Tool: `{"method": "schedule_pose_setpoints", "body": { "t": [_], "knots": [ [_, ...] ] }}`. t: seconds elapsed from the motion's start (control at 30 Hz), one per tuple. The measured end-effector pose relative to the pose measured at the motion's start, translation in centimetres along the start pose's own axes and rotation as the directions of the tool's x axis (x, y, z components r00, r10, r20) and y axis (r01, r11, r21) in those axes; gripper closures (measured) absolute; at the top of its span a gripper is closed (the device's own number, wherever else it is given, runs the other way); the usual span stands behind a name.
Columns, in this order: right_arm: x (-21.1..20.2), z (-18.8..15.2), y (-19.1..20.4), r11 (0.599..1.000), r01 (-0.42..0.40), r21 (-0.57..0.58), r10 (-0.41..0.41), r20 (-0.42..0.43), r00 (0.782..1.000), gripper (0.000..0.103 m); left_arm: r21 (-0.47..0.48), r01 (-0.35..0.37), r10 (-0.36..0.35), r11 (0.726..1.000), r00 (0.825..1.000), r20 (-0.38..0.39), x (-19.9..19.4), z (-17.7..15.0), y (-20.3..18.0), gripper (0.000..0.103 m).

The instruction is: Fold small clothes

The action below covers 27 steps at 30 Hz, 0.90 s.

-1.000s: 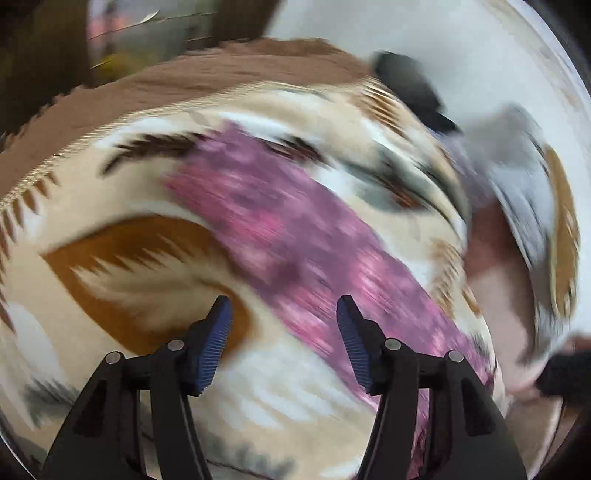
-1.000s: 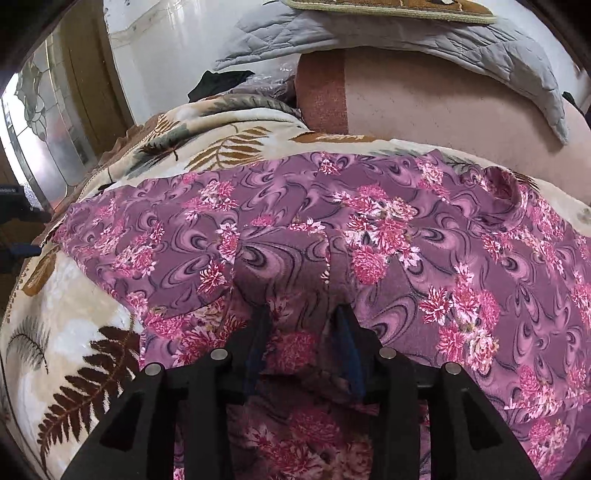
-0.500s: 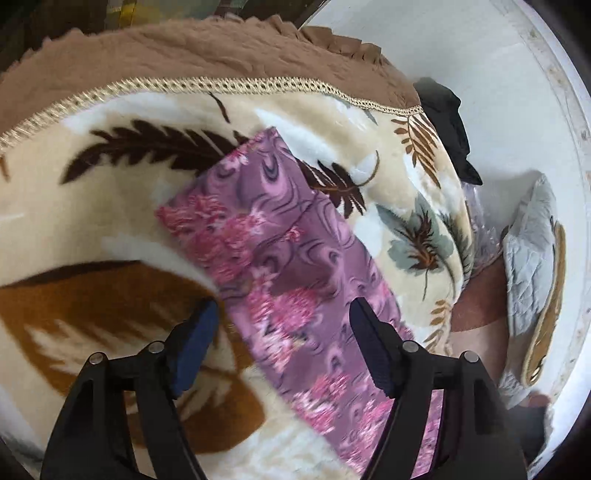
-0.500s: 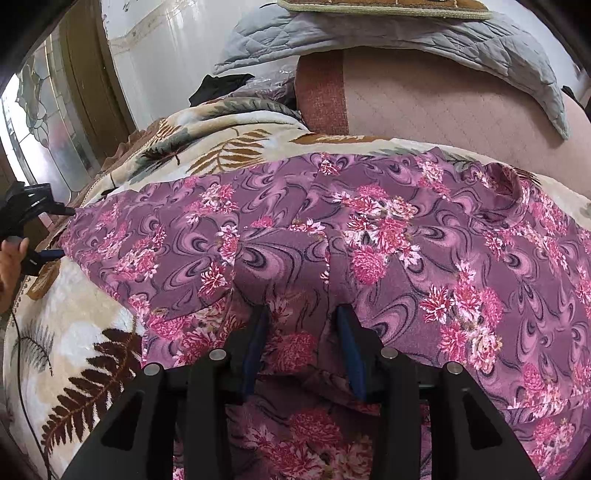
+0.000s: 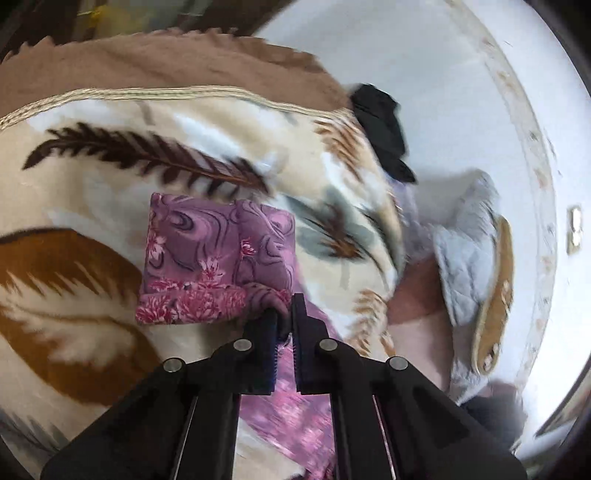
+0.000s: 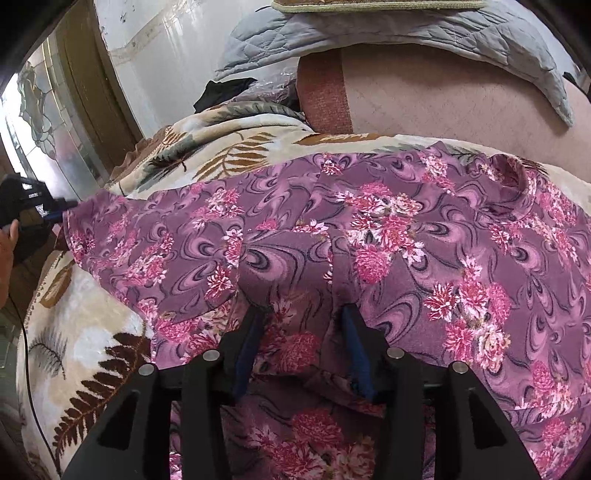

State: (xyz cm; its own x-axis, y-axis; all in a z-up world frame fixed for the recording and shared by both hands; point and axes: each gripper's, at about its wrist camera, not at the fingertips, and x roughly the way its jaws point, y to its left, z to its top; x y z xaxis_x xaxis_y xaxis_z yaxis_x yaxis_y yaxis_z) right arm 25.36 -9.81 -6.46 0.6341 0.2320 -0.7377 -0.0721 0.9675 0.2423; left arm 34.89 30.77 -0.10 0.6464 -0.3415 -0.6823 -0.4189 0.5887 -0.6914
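- The purple floral garment (image 6: pixel 369 236) lies spread across the leaf-patterned blanket (image 6: pixel 92 350), reaching from near the blanket's left edge to its right side.
- The left gripper (image 5: pixel 285 314) has its jaws drawn together, pinching the edge of the garment's sleeve (image 5: pixel 218 258); the sleeve end sits lifted and doubled over toward the blanket's brown border (image 5: pixel 166 66).
- The right gripper (image 6: pixel 301 321) rests with its jaws apart, both blue pads pressed down into the cloth at the near edge, a raised fold between them.
- A grey quilt (image 6: pixel 406 29) drapes the pink cushion (image 6: pixel 443 99) behind.
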Motion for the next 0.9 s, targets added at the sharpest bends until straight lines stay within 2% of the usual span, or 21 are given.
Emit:
{"method": "schedule_pose_setpoints", "body": {
  "t": [0.07,0.3,0.43,0.53,0.63,0.73,0.83,0.9],
  "knots": [
    [0.0,0.1,0.0,1.0,-0.024,0.001,0.024,-0.005,1.0,0.046,0.036,0.014,-0.014,0.999,1.0,-0.011,-0.1,-1.2,-1.8,0.099],
    [-0.6,0.6,0.4,1.0,-0.008,-0.015,0.007,-0.031,0.999,0.046,0.21,0.047,-0.032,0.977,0.997,-0.074,0.5,-7.2,-9.6,0.099],
    [-3.1,0.1,-1.6,0.999,0.045,0.025,-0.046,0.014,0.999,0.046,0.29,0.062,-0.03,0.955,0.993,-0.114,1.1,-10.7,-12.7,0.099],
    [-5.3,-0.4,-4.1,0.991,0.125,0.037,-0.127,0.051,0.991,0.046,0.326,0.074,-0.023,0.942,0.987,-0.158,2.5,-13.5,-14.7,0.099],
    [-6.9,-1.2,-7.0,0.98,0.193,0.04,-0.195,0.063,0.979,0.046,0.335,0.097,-0.024,0.937,0.976,-0.217,4.3,-16.4,-16.2,0.099],
    [-7.5,-2.0,-9.3,0.971,0.225,0.076,-0.228,0.046,0.972,0.046,0.36,0.11,-0.009,0.927,0.963,-0.27,6.3,-19.8,-17.3,0.099],
    [-7.1,-3.1,-11.6,0.964,0.218,0.15,-0.22,-0.007,0.976,0.046,0.382,0.103,0.025,0.918,0.948,-0.316,8.5,-23.0,-17.6,0.099],
    [-7.2,-3.5,-12.6,0.963,0.184,0.198,-0.187,-0.002,0.982,0.045,0.387,0.087,0.059,0.918,0.934,-0.351,10.1,-25.0,-17.2,0.099]
  ]
}}
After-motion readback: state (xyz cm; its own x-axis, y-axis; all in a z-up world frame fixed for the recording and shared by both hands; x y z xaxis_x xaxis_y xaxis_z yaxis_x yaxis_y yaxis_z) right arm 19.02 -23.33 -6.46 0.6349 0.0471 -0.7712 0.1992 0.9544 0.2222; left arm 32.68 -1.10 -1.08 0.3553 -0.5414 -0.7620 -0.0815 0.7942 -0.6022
